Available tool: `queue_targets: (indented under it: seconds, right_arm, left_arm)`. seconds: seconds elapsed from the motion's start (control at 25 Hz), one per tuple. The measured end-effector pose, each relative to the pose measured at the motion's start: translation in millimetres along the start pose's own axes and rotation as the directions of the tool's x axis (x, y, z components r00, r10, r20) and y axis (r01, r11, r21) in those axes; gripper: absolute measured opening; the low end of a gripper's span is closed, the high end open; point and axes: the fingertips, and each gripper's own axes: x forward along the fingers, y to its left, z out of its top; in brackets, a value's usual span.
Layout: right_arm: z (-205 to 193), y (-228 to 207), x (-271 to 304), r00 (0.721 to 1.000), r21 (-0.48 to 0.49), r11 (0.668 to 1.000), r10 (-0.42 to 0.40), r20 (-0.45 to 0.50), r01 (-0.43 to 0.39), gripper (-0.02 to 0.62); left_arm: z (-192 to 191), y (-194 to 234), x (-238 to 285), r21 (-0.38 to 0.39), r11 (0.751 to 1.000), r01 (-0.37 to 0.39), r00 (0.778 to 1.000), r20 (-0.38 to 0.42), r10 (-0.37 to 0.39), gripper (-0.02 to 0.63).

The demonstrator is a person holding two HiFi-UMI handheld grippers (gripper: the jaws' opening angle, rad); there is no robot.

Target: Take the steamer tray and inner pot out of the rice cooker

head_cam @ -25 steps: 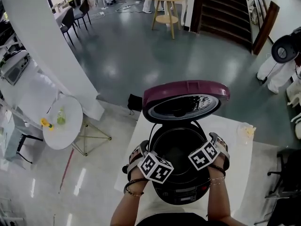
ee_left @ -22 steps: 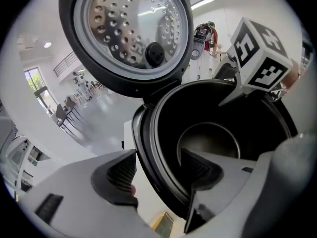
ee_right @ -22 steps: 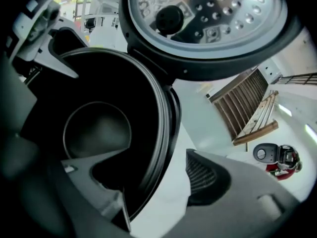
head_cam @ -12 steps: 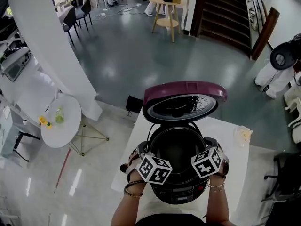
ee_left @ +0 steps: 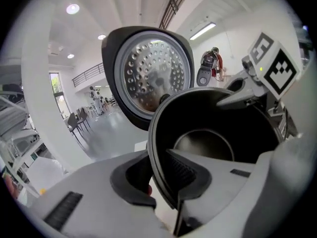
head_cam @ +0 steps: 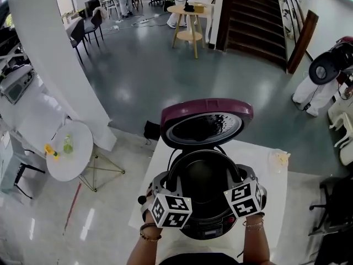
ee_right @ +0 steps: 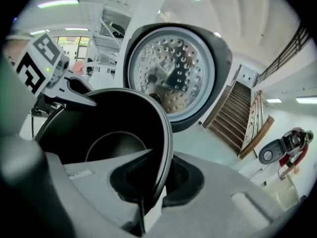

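Note:
The rice cooker [head_cam: 212, 232] stands on the white table [head_cam: 273, 203], its maroon lid [head_cam: 205, 117] swung up at the back. The black inner pot [head_cam: 204, 175] is raised out of the cooker body. My left gripper [head_cam: 160, 185] grips the pot's left rim and my right gripper [head_cam: 249, 180] grips the right rim. In the left gripper view the left gripper [ee_left: 163, 175] has the pot [ee_left: 208, 133] rim between its pads, the jaws still closing on it. In the right gripper view the right gripper [ee_right: 158, 177] is shut on the pot [ee_right: 114, 133] rim. I see no steamer tray.
A small pale object [head_cam: 278, 160] lies at the table's far right. A round white side table [head_cam: 66, 150] with bottles stands on the floor to the left, beside a wide white column [head_cam: 49, 59]. Stairs [head_cam: 253, 21] rise at the back.
Both grippers have closed onto the pot's rim and moved up. The inner pot has risen out of the cooker body.

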Motion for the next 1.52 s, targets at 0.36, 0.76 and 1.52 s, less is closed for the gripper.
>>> queue_targets:
  seconds: [0.36,0.76,1.52]
  right_arm:
    - [19,-15,-60,0.98,0.094,0.994,-0.067,0.185,0.05,0.009]
    - [14,-67,-145,0.931,0.15,0.979,-0.179,0.319,0.137,0.008]
    - [-153,-189,-245,0.928,0.28,0.926,-0.313,0.199,0.252,0.006]
  left_arm:
    - [45,-5,-60,-0.006,0.999,-0.049,0.987,0.154,0.049,0.041]
    - [114,-54,-114,0.006,0.999,-0.052,0.944,0.327,0.047,0.021]
    - [177,-265,-99,0.122,0.985,0.126,0.927,0.338,-0.16,0.014]
